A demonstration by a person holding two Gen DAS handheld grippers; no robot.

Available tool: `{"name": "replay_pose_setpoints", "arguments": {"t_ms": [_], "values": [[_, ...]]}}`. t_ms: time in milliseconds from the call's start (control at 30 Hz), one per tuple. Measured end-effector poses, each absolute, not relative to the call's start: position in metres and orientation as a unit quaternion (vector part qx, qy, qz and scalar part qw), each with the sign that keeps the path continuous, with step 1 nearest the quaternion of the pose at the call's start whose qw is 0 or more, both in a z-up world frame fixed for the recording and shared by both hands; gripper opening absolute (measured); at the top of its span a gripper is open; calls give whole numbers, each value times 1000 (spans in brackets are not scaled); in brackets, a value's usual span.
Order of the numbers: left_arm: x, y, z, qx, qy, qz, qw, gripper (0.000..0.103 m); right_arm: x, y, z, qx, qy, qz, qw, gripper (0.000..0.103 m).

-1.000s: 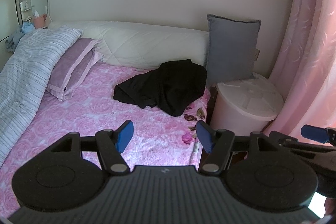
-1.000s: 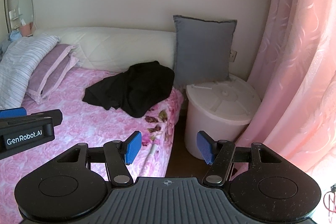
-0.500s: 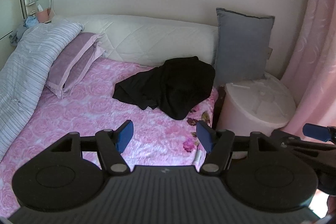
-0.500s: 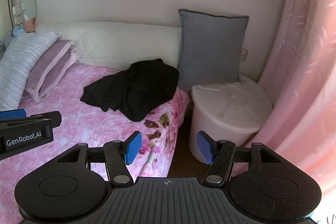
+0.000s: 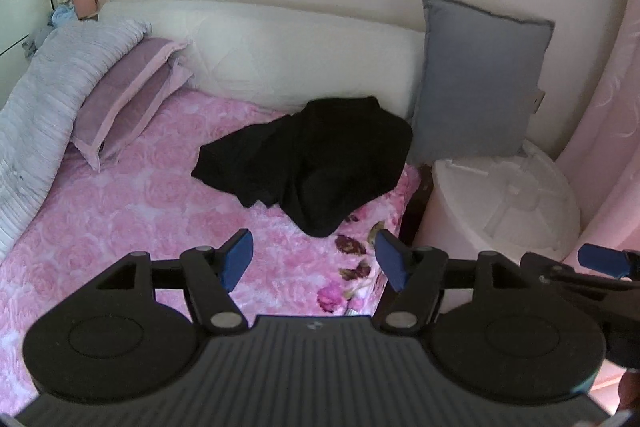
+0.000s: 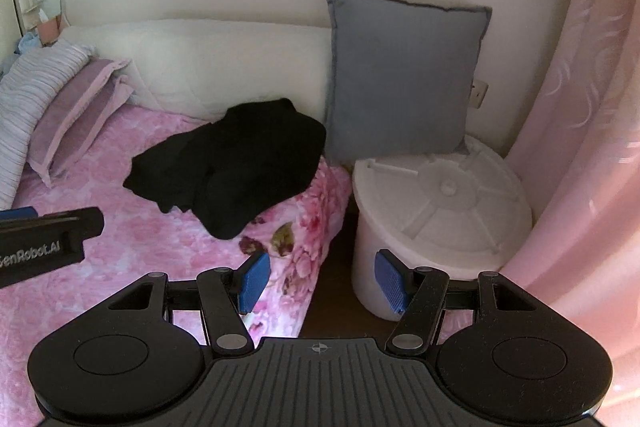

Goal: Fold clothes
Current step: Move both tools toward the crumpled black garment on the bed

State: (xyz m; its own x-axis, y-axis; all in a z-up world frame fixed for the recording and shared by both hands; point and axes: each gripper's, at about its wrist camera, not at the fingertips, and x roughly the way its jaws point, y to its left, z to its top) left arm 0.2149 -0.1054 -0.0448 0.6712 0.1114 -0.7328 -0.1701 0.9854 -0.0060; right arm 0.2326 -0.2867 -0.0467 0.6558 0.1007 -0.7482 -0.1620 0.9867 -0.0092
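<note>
Right up close, left claw [image 5: 314,265] has its blue pads spread wide, nothing between them; right claw [image 6: 322,281] likewise agape and empty. Both hang over the near part of the bed [image 5: 132,211], pink rose-print cover, not touching anything. Right claw sits over the bed's edge, with the floor gap and a white lidded bin [image 6: 444,203] ahead and to its right. Ahead of both claws, well apart from the pads, lies the black garment [image 5: 320,163], crumpled in a heap near the bed's right edge, its lowest lobe pointing back toward the left claw. Folding not started yet, judging by the heap. Handling guess: light, soft, limp fabric, will drape and sag, won't slip much on the plush cover; layers overlap so a pinch may catch more than one ply. Best hold probably the flatter flap at the heap's left end for the left claw, and the near lobe or right edge for the right claw, then lift and spread flat. Which part is collar or hem, cannot tell, too dark. Further off: grey cushion [image 6: 404,75] upright behind-right of the garment, white headboard bolster [image 5: 280,55], purple pillow [image 5: 128,99] and striped duvet [image 5: 40,107] far left, pink curtain [image 6: 580,107] far right.
</note>
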Motion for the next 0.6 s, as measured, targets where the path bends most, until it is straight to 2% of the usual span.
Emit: {"name": "replay_pose_setpoints", "arguments": {"t_ms": [600], "values": [[257,-86,-48,-13,419,71,905,64,282,-269,-46,0,421,82,903,62]]}}
